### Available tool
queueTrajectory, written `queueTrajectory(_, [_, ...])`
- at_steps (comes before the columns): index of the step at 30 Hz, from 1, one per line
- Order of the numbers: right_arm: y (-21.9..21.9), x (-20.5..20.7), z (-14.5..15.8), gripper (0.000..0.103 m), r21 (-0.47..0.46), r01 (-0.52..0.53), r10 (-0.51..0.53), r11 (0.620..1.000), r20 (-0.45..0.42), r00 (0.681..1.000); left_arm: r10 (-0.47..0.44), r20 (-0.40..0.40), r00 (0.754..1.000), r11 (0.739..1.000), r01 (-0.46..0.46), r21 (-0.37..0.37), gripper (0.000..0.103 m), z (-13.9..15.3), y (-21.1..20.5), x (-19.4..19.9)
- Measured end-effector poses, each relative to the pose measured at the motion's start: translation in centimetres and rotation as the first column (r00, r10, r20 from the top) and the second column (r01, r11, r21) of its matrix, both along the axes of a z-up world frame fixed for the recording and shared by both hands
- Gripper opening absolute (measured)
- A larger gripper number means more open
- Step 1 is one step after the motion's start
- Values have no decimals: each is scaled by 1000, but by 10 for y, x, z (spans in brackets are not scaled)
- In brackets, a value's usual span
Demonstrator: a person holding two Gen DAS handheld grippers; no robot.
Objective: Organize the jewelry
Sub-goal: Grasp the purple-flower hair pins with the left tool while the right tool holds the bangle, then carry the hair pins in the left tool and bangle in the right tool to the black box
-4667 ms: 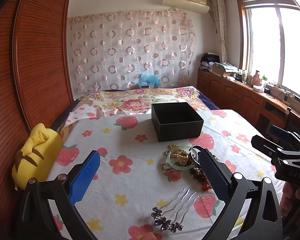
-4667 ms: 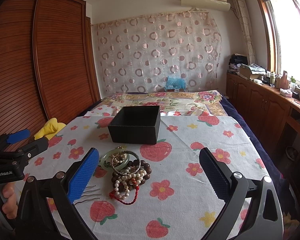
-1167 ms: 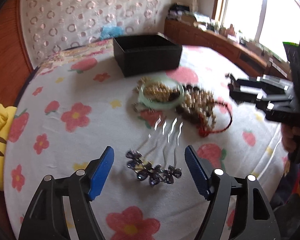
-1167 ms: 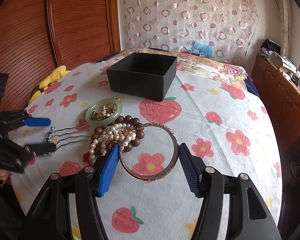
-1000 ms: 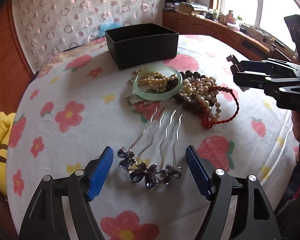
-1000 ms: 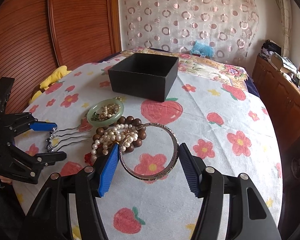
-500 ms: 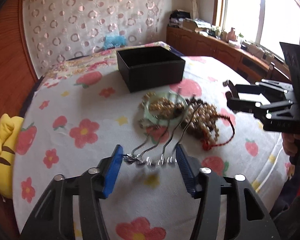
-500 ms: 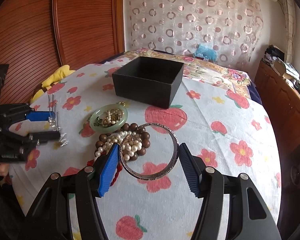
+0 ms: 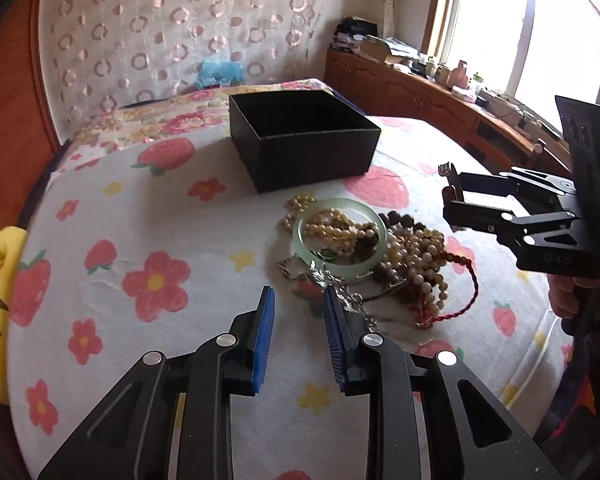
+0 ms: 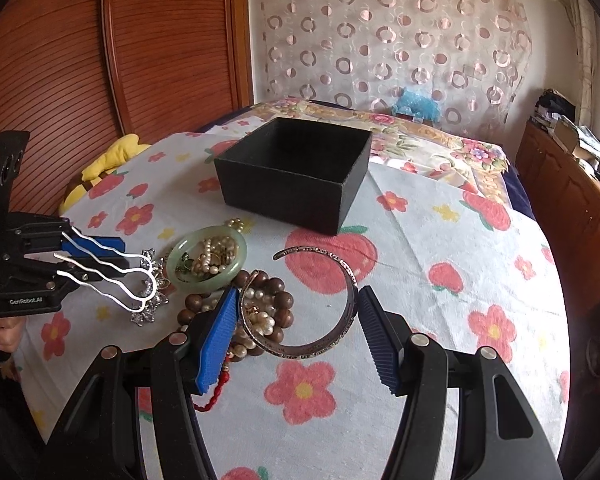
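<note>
Black box (image 10: pixel 296 184) seemingly empty; jade bangle (image 10: pixel 207 259) rings pearls (image 10: pixel 214 256)

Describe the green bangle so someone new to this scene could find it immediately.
Start at the black box on the flowered cloth; the jewelry heap lies just in front of it. At the heap's box-side edge lies the green bangle, flat, with pearl strands pooled inside. It is the only smooth, pale jade-coloured closed ring; the dark metal cuff nearby is open-ended.

Black gripper frames (image 10: pixel 296 332), blue ribbed pads (image 9: pixel 263 340), silver screws (white lettering on side)
</note>
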State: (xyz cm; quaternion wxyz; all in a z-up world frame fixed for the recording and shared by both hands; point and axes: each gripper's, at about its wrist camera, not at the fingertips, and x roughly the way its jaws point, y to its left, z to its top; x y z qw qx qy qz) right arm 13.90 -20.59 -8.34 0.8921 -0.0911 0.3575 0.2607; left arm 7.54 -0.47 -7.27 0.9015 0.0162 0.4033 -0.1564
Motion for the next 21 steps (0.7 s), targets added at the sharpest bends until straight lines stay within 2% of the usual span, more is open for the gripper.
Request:
queueTrajectory(4, [-5, -2, 0, 63, 5, 10, -10, 1000, 9, 1000, 9, 1, 1000, 1000, -9, -15, 36, 1, 1, -10])
queueTrajectory(6, [-7, -4, 3, 63, 13, 15, -16, 1000, 16, 1000, 13, -2, 1000, 999, -13, -31, 37, 2, 3, -17])
queueTrajectory(13, [-9, -14, 12, 63, 16, 9, -9, 1000, 47, 999, 14, 16, 1000, 1000, -14, -20, 38, 3, 3, -36])
queueTrajectory(19, [-12, -12, 10, 61, 10, 9, -9, 1000, 23, 1000, -19, 67, 998, 999, 21, -37, 38, 12, -4, -42])
queueTrajectory(20, [-13, -11, 9, 61, 8, 11, -11, 1000, 22, 1000, -28, 72, 997, 999, 31, -43, 37, 12, -5, -43])
queueTrajectory(21, [-14, -10, 9, 60, 6, 15, -15, 1000, 19, 1000, -44, 77, 996, 998, 48, -50, 31, 13, -7, -42])
